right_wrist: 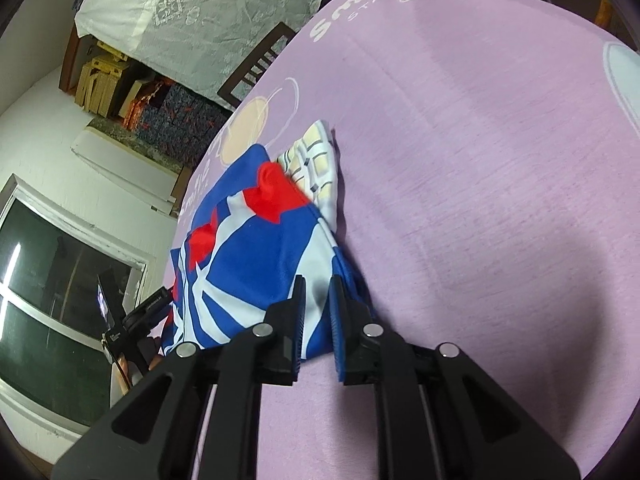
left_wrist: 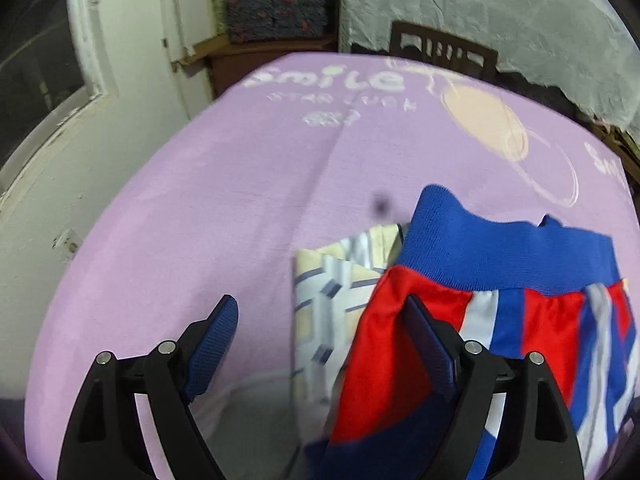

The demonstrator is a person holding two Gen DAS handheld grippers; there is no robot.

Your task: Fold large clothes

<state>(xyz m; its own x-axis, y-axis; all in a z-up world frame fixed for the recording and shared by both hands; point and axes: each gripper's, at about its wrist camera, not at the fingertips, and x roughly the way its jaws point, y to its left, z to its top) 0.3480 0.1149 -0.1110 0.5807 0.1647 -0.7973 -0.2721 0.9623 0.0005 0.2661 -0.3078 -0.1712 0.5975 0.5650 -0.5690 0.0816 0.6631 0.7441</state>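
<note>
Black fingers of the left claw [left_wrist: 320,320] stand spread wide, one pad against the red, white and blue jacket [left_wrist: 500,300], nothing pinched. That jacket lies heaped on the lilac cloth covering the table [left_wrist: 200,200], partly over a folded cream patterned garment [left_wrist: 336,280]. At the right claw [right_wrist: 318,300], the jaws sit narrowly parted; jacket fabric shows through the gap, whether pinched I cannot tell.

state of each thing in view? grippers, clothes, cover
Left gripper: open, empty, beside the jersey.
Right gripper: jaws slightly apart, jersey's edge between them; grip unclear.
Jersey: bunched, partly folded, on the plaid cloth.
Plaid cloth: folded flat, half covered.
Purple cover: spread flat.
</note>
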